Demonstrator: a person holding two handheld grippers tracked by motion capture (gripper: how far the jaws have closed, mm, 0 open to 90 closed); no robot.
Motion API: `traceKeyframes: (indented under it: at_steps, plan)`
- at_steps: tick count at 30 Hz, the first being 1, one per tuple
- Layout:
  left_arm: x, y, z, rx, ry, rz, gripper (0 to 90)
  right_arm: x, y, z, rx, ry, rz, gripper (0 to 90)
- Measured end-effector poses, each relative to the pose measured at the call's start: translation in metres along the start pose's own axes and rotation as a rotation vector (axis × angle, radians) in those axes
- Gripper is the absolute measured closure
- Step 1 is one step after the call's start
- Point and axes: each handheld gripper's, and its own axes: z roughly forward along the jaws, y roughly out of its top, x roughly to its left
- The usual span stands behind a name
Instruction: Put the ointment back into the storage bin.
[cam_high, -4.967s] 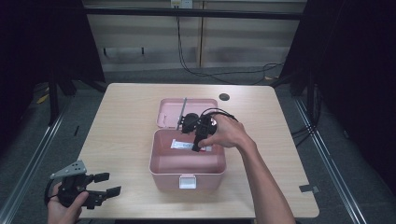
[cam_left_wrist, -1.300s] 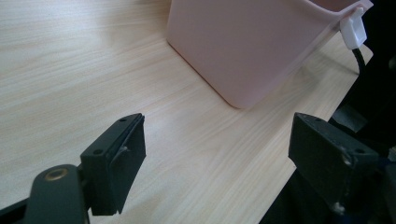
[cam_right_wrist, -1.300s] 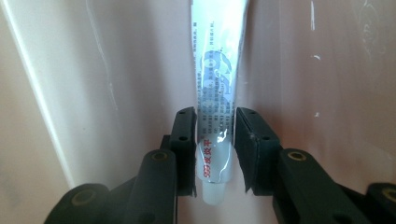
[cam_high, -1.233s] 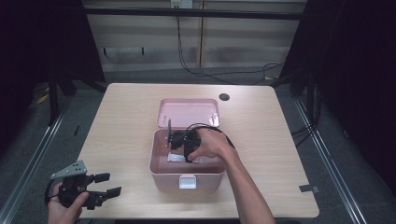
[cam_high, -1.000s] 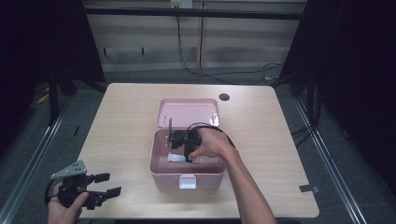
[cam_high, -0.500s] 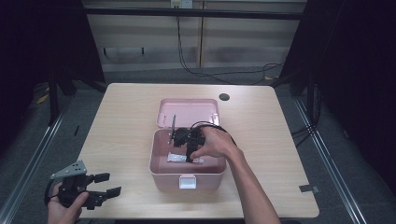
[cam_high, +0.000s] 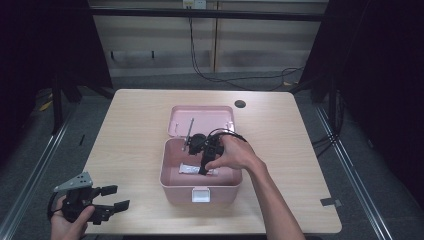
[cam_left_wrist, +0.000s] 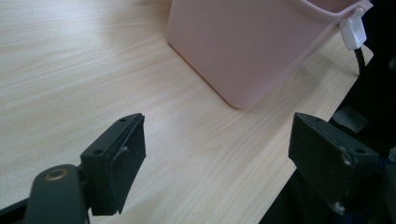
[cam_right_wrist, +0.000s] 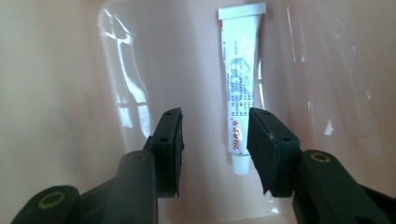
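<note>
The right gripper points down into the pink box, which stands open in the middle of the tabletop. Its jaws have just been opening and now stand partly apart with nothing clamped between them. In the right gripper view the white tube lies flat on the box floor beyond the jaws, its capped end reaching down beside the right-hand pad, not pressed by either pad. In the high view the tube lies on the box floor, just left of the gripper tips. The box's lid lies back on the far side, with a thin dark rod across it.

The left gripper rests in the hand at the near left corner of the tabletop, well apart from the box. Its jaws are spread wide and empty over bare wood, with the box's near corner ahead of them.
</note>
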Motion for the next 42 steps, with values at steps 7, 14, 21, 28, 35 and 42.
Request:
traceKeyframes:
  at_steps: [7, 14, 21, 28, 35, 42]
  plan:
    - [0.000, 0.000, 0.000, -0.003, 0.002, -0.001, 18.8, 0.005, -0.005, -0.014, -0.021, 0.012, 0.012, 53.7]
    - [0.000, 0.000, 0.000, 0.001, 0.001, 0.001, 18.8, 0.010, -0.015, -0.032, -0.083, 0.011, 0.024, 52.0]
    - [0.000, 0.000, 0.000, 0.001, 0.001, 0.000, 18.8, 0.015, -0.029, -0.050, -0.158, 0.001, 0.057, 51.8]
    - [0.000, 0.000, 0.001, 0.002, 0.004, -0.002, 18.8, 0.020, -0.048, -0.063, -0.246, -0.003, 0.093, 52.2]
    - [0.000, 0.000, 0.001, 0.003, 0.000, -0.002, 18.9, 0.024, -0.070, -0.073, -0.342, -0.006, 0.124, 53.8]
    - [0.000, 0.000, 0.001, 0.005, 0.005, 0.000, 18.8, 0.026, -0.091, -0.084, -0.375, -0.021, 0.146, 53.7]
